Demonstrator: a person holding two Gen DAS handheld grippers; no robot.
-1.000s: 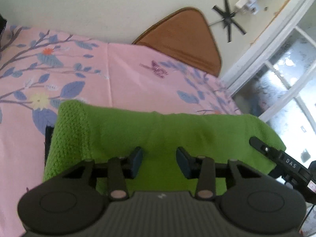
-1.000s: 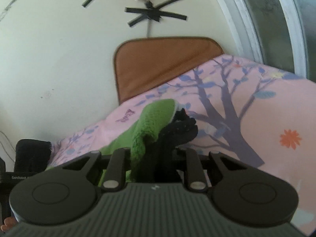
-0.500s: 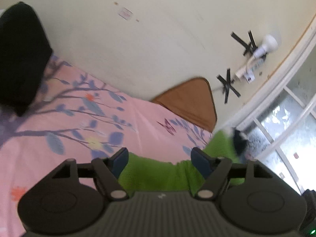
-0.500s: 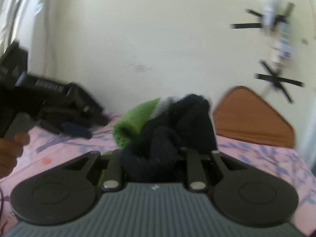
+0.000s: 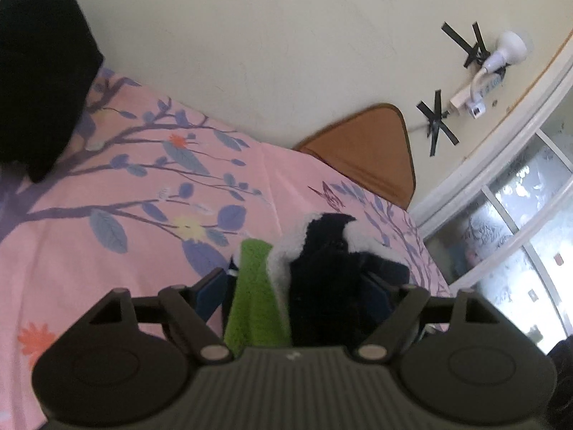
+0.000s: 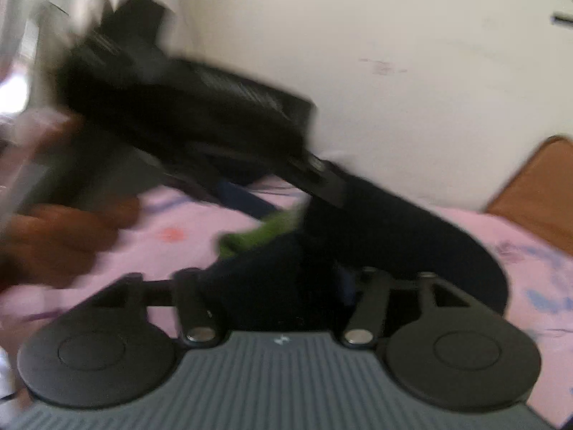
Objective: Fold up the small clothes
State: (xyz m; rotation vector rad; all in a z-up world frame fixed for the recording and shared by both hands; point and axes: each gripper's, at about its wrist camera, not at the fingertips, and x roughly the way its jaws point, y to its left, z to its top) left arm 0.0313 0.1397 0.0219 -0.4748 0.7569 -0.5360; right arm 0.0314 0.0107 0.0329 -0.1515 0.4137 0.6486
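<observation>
Left gripper (image 5: 297, 286) low centre of its view, jaws wide and just been opening; the green, white and black garment (image 5: 315, 268) bunched between the fingers above the pink floral sheet (image 5: 107, 215). Pad contact: cannot tell. Right gripper (image 6: 283, 286), blurred view, jaws part open, just been opening, dark cloth between; grip unclear. Hand (image 6: 53, 229) at left.

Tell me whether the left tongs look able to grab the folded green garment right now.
Probably yes: the left tongs have just been opening and the green garment already sits between them, bundled with a black cloth. Nothing blocks it.
</observation>
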